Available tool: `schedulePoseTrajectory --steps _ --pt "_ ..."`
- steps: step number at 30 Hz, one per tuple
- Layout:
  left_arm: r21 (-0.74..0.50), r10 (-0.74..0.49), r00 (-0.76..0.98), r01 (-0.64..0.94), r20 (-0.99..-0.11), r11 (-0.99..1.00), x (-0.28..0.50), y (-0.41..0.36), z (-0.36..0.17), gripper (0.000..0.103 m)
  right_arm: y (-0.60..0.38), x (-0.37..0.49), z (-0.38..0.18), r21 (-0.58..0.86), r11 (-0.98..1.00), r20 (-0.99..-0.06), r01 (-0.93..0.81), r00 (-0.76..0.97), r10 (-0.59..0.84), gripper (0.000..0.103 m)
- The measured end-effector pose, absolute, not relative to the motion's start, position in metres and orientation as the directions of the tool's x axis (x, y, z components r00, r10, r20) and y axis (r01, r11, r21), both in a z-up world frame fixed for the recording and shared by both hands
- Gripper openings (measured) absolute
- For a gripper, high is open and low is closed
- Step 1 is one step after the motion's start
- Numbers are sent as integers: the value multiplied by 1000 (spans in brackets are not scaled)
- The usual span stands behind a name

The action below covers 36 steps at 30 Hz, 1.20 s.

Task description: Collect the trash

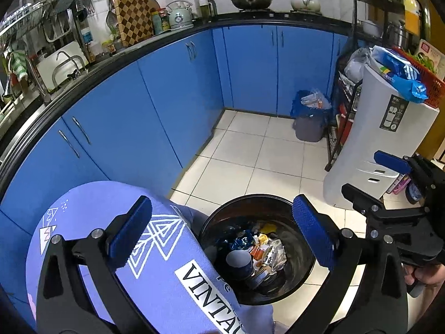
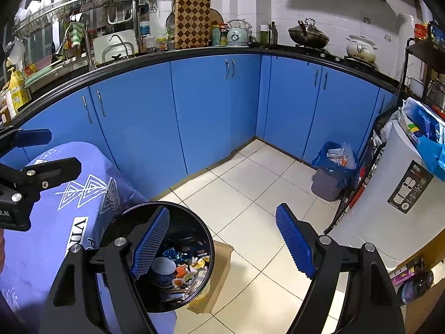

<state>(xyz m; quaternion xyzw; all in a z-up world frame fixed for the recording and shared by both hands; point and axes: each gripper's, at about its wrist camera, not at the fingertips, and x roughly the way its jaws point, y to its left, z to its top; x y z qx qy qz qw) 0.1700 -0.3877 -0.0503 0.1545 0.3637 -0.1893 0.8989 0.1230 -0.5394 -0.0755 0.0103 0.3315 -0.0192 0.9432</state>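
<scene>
A round black trash bin (image 1: 303, 275) stands on the tiled floor beside a table with a purple cloth (image 1: 91, 211). It holds a blue paper cup (image 1: 239, 261) and several wrappers (image 1: 267, 247). My left gripper (image 1: 222, 236) is open and empty above the bin. My right gripper (image 2: 222, 245) is open and empty, with its left finger (image 2: 151, 242) over the bin (image 2: 203, 231) and the cup (image 2: 164, 271). The right gripper also shows at the right edge of the left wrist view (image 1: 370, 178).
Blue cabinets (image 2: 217, 105) run along the back under a black counter. A grey bin with a blue bag (image 2: 331, 169) stands in the corner. A white appliance (image 2: 389, 200) and a wire rack are at the right. A cardboard piece (image 2: 219, 275) lies by the black bin.
</scene>
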Motion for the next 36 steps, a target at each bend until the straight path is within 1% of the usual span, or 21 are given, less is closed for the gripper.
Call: schedulePoseTrajectory --steps 36 --pt "107 -260 668 455 -697 884 159 -370 -40 99 -525 123 -68 13 1000 -624 14 781 -3 77"
